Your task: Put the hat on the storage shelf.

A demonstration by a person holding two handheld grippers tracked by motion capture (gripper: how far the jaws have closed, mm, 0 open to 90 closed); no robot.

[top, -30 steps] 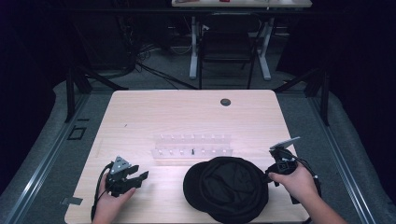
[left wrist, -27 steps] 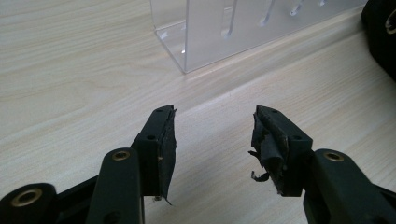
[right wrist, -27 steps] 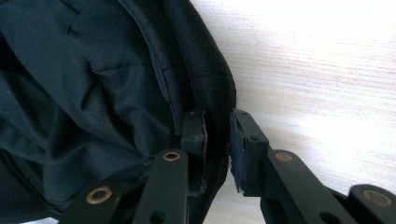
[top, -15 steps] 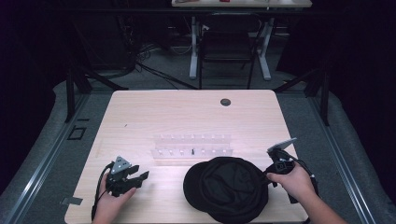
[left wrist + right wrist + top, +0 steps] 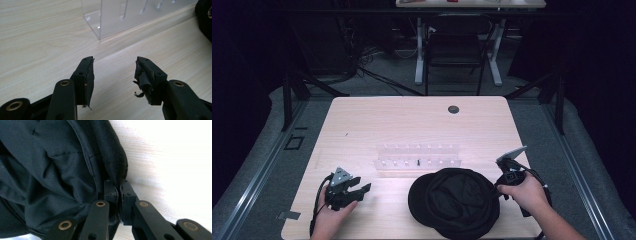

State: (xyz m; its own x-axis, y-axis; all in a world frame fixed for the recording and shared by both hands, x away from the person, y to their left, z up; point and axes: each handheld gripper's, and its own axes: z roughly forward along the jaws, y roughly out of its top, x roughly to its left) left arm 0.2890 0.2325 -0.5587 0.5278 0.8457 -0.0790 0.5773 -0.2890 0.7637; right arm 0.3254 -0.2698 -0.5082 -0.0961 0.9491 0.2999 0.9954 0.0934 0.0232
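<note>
Right gripper (image 5: 118, 185) has its jaws pressed together on the edge of the black cap (image 5: 457, 202), pinching a fold of fabric right at the tips. Seen from above, the cap lies crumpled on the wooden table (image 5: 412, 120) just to the left of that gripper, near the front edge, with the person's right hand (image 5: 524, 192) wrapped around the handle. Left gripper (image 5: 113, 72) sits low over bare table well to the left of the cap, jaws spread, nothing between them; pad lining looks frayed on both. Ahead of it and slightly right stands the clear acrylic rack (image 5: 130, 15), apart from the jaws. In the high view, a small dark item (image 5: 418, 162) sits in the rack's front row; can't tell what it is.
</note>
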